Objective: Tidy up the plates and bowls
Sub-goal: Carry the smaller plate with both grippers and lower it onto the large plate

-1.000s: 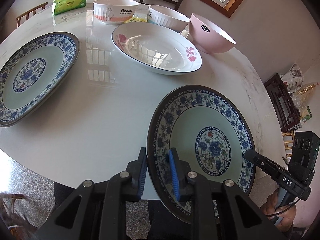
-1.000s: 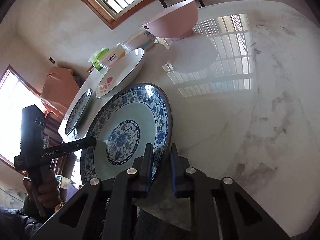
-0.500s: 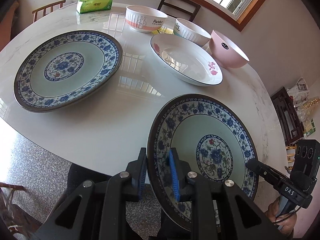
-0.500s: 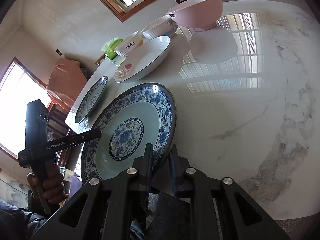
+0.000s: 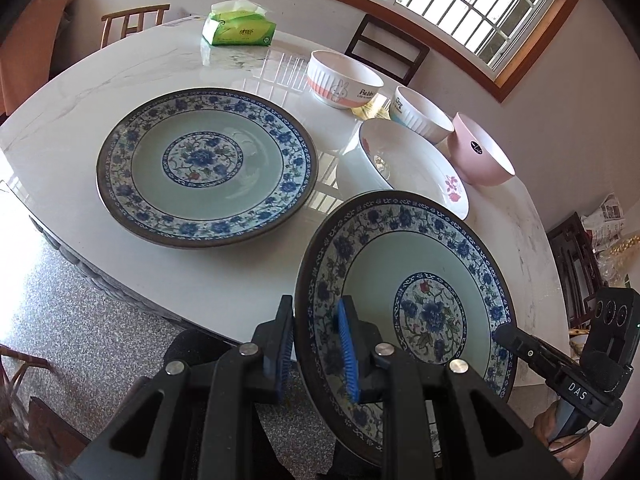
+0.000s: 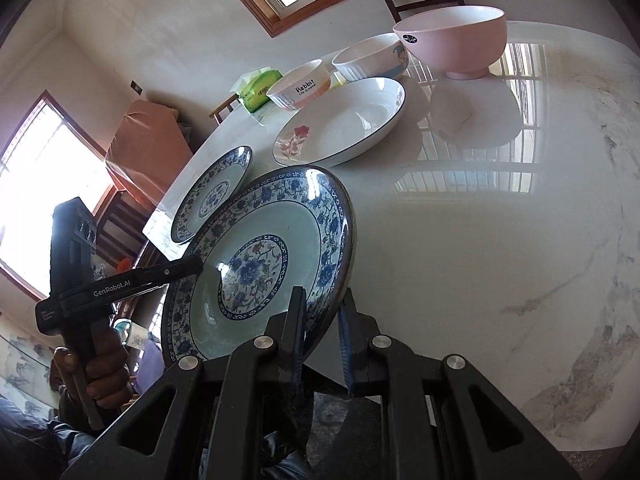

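Both the left hand-held gripper (image 5: 314, 344) and right hand-held gripper (image 6: 322, 338) clamp opposite rims of a blue-patterned plate (image 5: 416, 296), lifted tilted over the worktop (image 5: 224, 272) edge, beside a matching plate (image 5: 206, 166).

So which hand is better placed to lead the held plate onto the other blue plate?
Probably left. Both grippers clamp the held plate, but the left gripper grips the rim nearest the other blue plate; the right gripper grips the far rim.
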Demonstrator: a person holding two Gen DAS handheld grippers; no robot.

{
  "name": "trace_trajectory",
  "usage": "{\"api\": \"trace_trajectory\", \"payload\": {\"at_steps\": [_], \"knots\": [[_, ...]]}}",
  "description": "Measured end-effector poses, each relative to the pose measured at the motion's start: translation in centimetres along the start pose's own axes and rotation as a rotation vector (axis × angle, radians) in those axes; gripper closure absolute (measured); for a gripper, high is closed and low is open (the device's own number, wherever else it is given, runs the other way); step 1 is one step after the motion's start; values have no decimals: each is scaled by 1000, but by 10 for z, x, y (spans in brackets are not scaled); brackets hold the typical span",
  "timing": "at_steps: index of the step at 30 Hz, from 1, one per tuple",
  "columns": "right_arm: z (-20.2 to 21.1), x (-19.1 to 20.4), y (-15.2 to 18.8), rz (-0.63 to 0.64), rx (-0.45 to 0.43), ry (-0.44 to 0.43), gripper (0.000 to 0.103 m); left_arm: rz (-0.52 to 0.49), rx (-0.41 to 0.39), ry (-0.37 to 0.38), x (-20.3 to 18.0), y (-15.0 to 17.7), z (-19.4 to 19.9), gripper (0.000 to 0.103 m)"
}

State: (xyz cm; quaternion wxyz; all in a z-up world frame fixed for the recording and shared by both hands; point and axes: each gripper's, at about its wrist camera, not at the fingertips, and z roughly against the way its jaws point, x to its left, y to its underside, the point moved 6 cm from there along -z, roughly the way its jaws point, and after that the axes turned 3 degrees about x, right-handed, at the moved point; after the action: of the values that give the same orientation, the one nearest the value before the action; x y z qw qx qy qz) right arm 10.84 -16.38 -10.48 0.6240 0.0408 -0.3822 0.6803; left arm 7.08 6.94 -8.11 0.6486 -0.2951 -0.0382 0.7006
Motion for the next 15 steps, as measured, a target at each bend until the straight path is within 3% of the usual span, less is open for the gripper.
{"api": "trace_trajectory", "payload": {"at_steps": [15], "knots": [[-66,68,-47,141,39,-56,86,133,-80,-95,77,-46,16,81]]}}
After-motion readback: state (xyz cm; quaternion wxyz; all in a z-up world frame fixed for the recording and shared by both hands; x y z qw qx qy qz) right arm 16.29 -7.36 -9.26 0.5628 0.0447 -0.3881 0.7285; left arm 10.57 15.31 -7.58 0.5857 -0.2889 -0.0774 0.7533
